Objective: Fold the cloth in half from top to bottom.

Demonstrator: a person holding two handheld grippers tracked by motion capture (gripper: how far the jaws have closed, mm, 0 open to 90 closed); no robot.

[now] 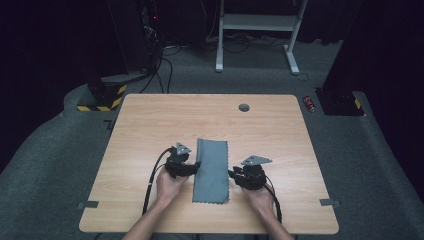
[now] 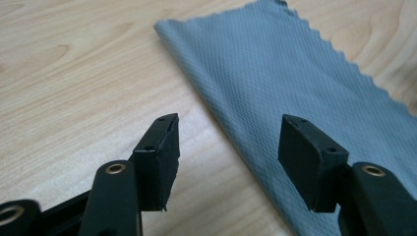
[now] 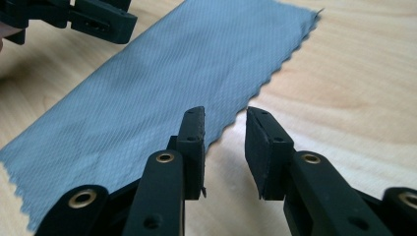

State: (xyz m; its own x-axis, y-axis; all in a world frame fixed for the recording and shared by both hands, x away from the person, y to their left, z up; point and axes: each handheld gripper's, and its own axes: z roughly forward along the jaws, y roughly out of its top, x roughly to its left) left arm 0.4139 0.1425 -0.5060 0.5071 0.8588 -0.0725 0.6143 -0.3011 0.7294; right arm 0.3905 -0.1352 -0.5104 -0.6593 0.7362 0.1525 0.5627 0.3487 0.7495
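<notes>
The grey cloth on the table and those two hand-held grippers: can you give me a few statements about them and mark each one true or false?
1. The grey cloth lies flat as a narrow folded strip on the wooden table. True.
2. The left hand-held gripper is clamped shut on the cloth. False: its jaws stand open, straddling the cloth's folded edge without pressing it.
3. The right hand-held gripper sits at the cloth's zigzag-cut edge with its jaws apart. True.
4. The cloth is bright red. False: it is blue-grey.
5. The two grippers are on opposite sides of the cloth. True.
</notes>
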